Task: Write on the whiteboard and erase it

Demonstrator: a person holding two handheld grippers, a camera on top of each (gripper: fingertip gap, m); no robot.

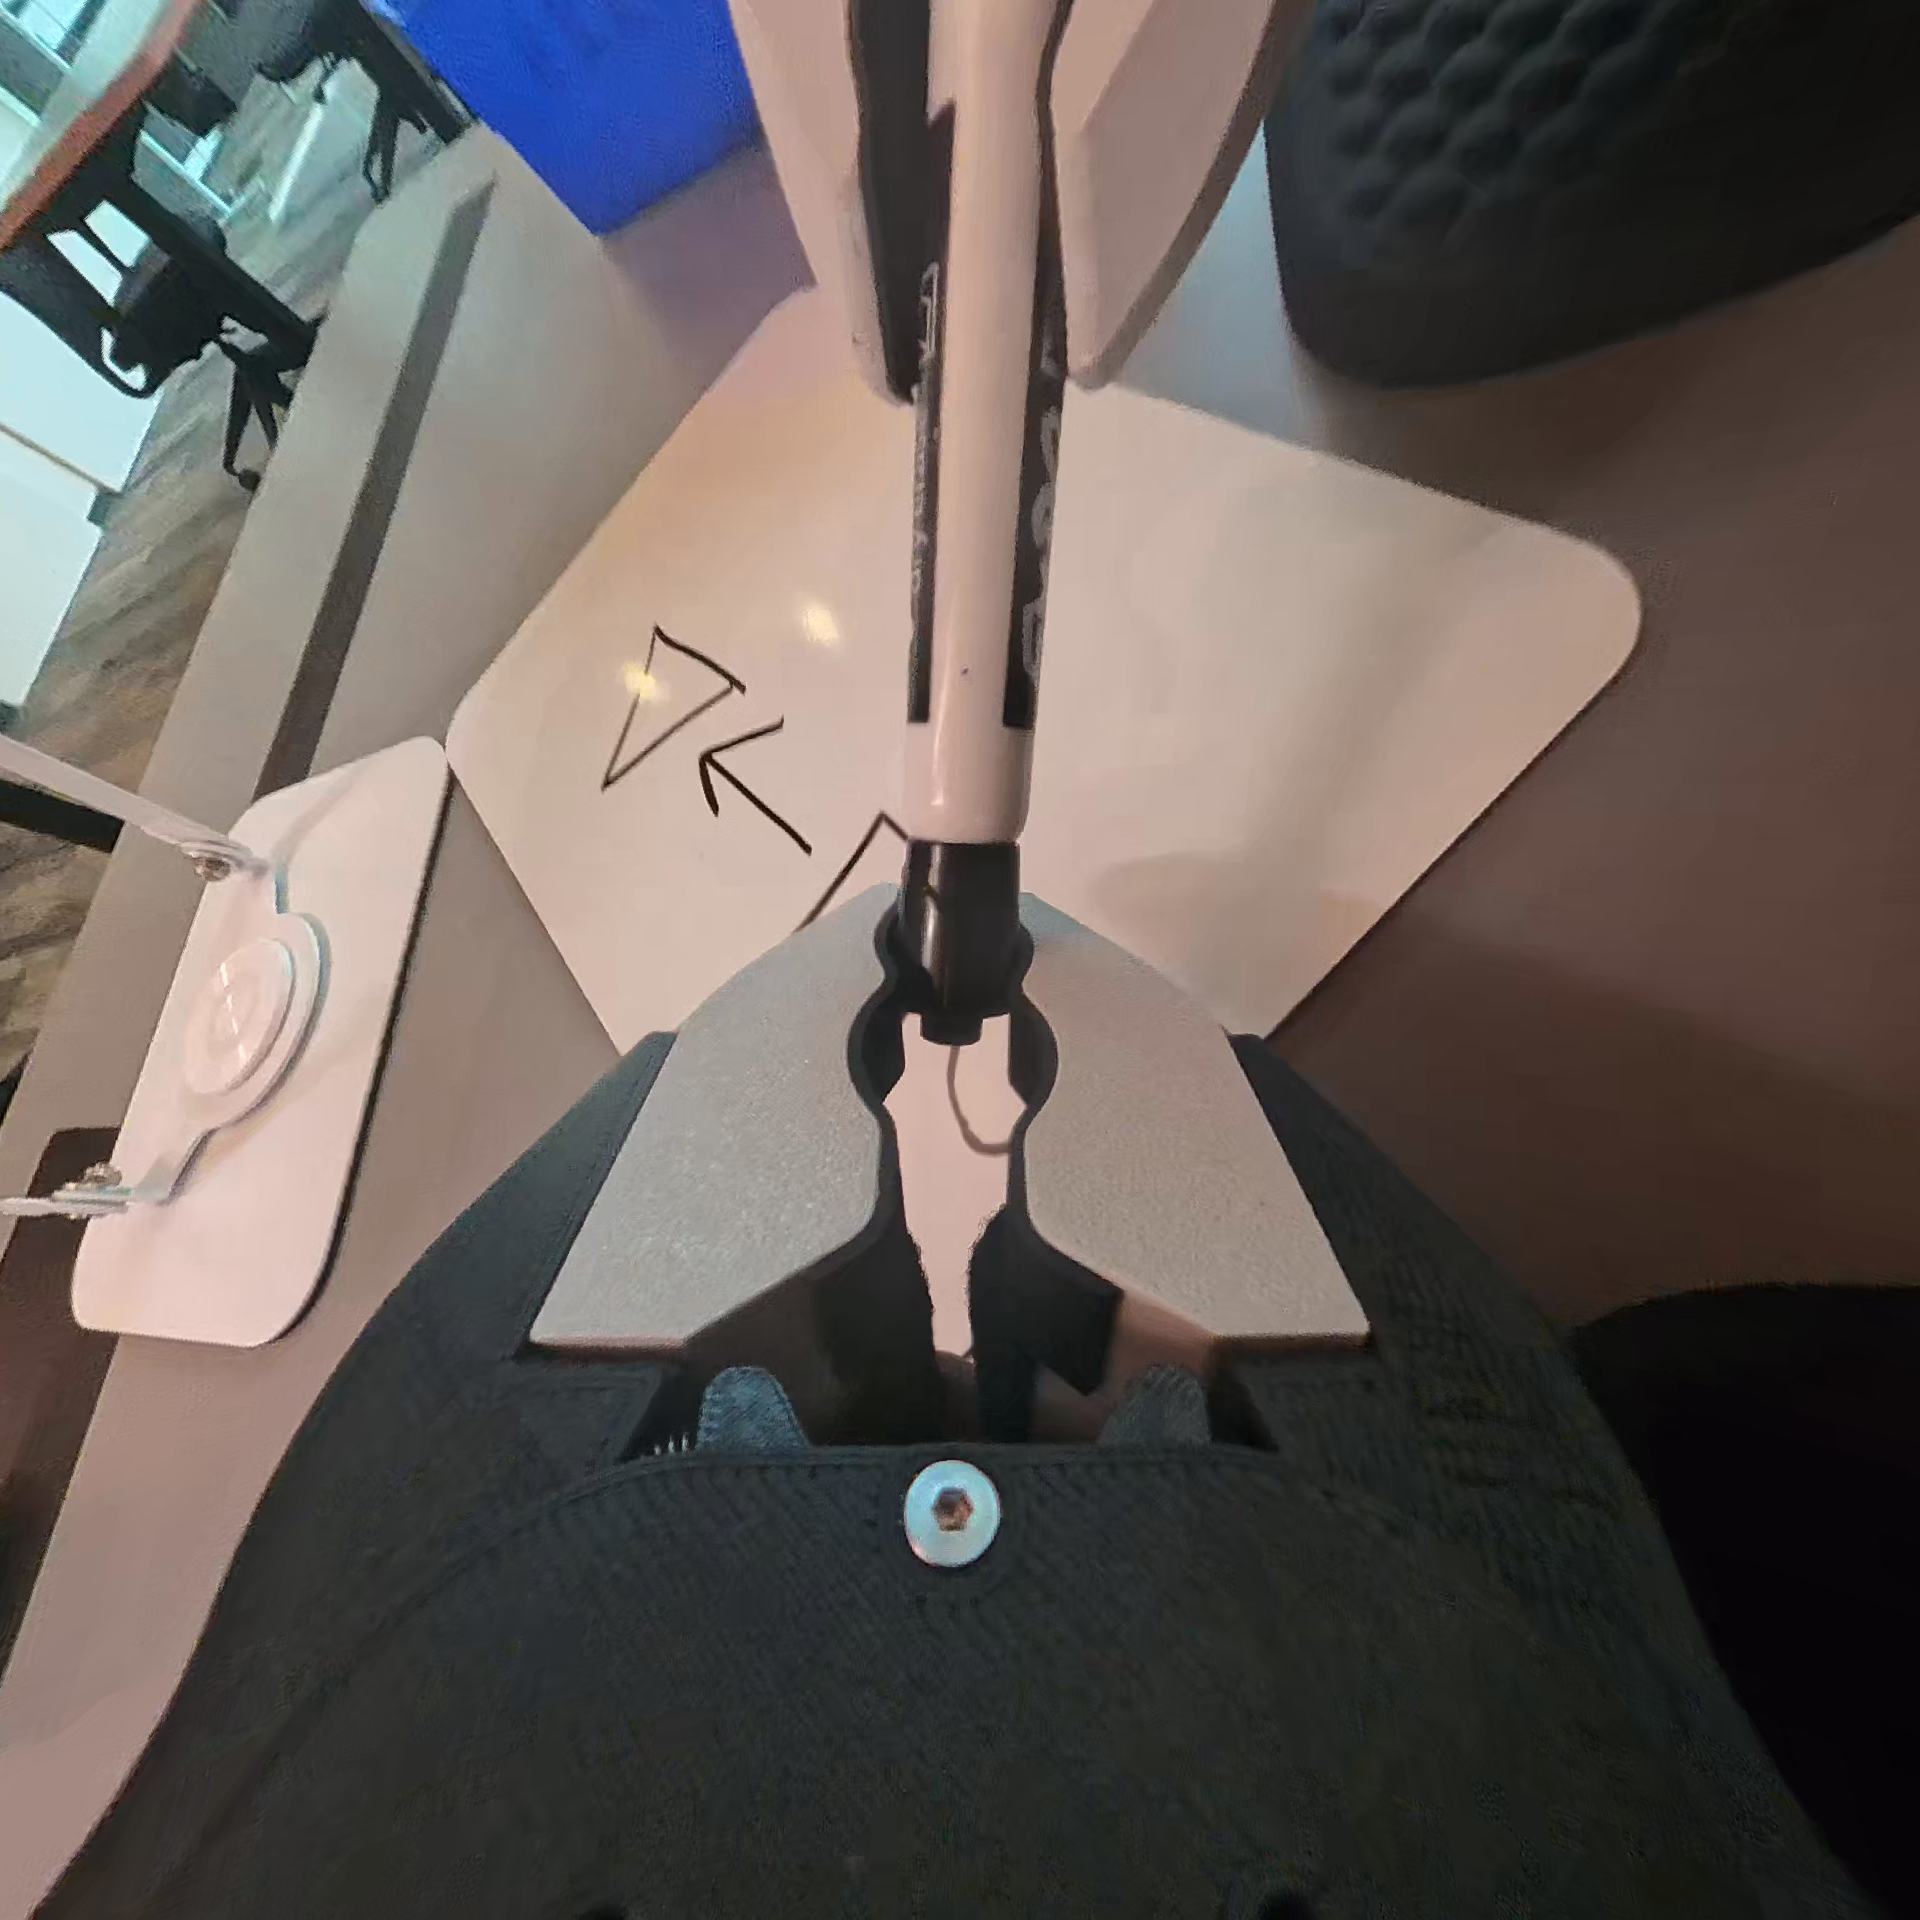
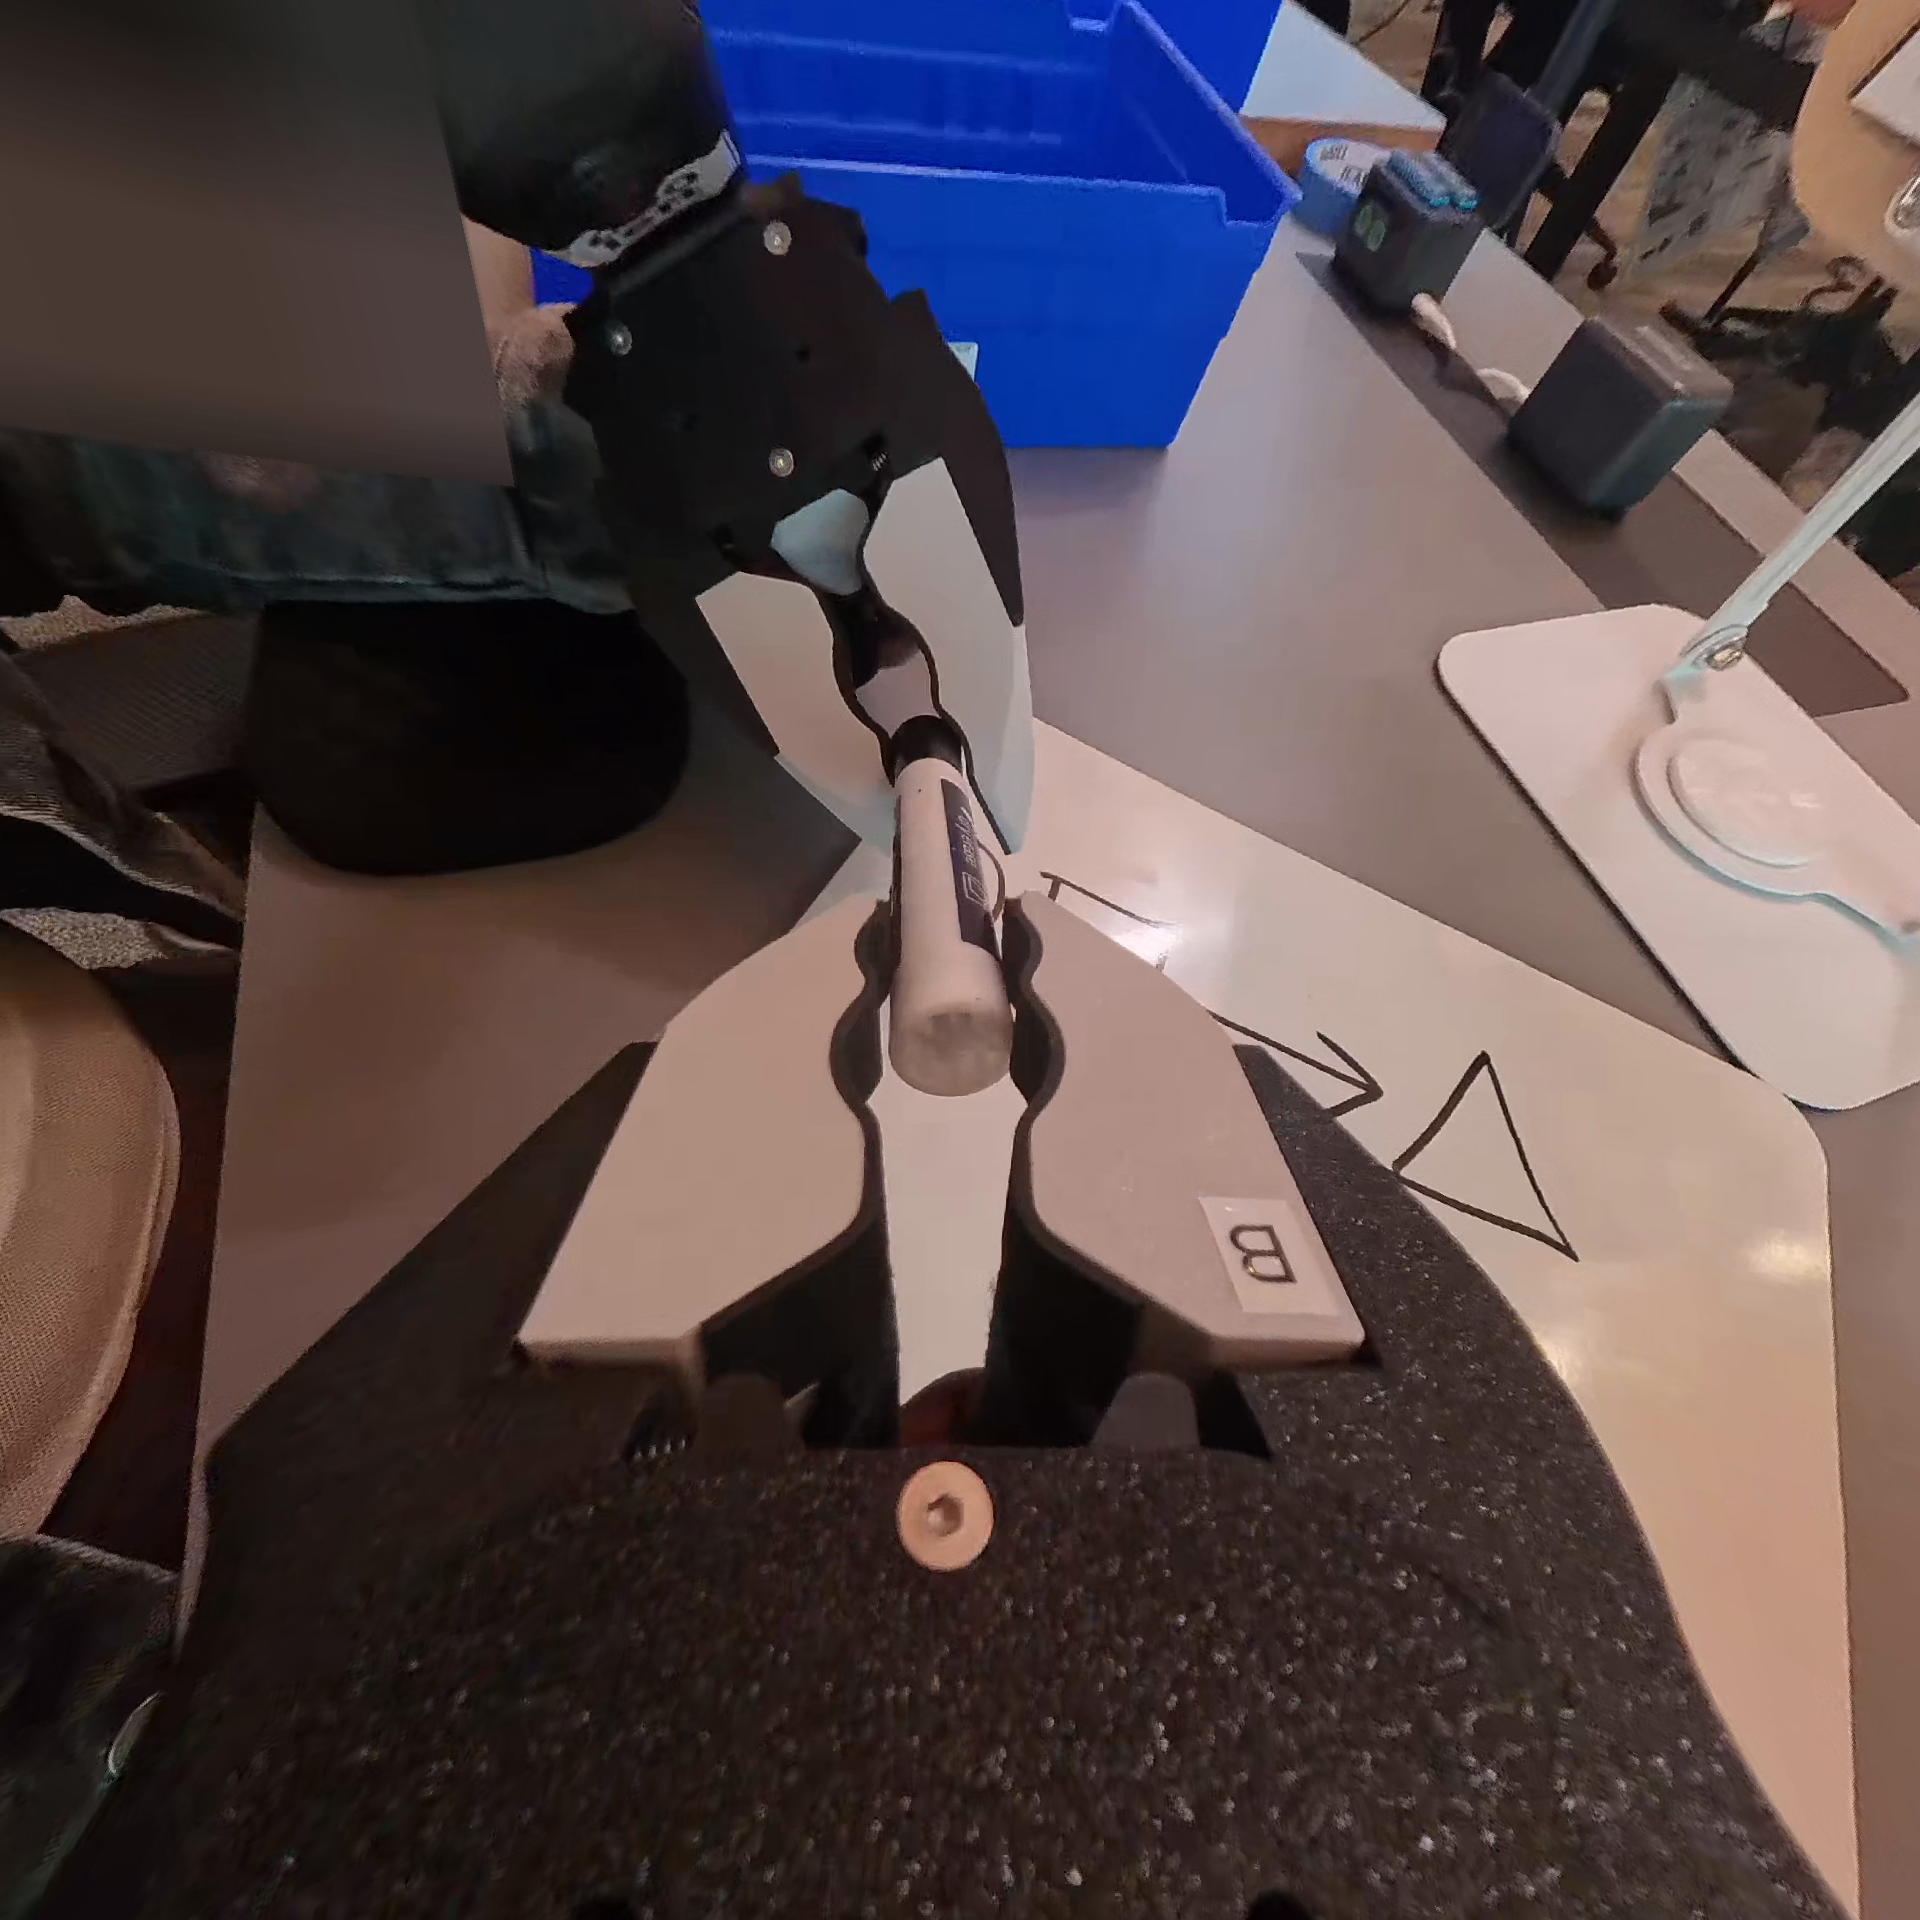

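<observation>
Your left gripper (image 1: 951, 982) and right gripper (image 2: 951, 1023) both have their fingers clamped on one marker (image 2: 948, 935), which hangs over the whiteboard (image 1: 1299, 665) lying flat on the grey tabletop (image 2: 1247, 540). Your left wrist view shows the left fingers pinching the black nib end, with the white barrel running up into the other gripper. Only your right wrist view shows the barrel's blunt rear end seated between the right fingers, the blue bin (image 2: 997, 208) behind, and a triangle drawing (image 2: 1486, 1164) near the board's corner. A lamp base (image 1: 260, 1039) sits beside the board.
</observation>
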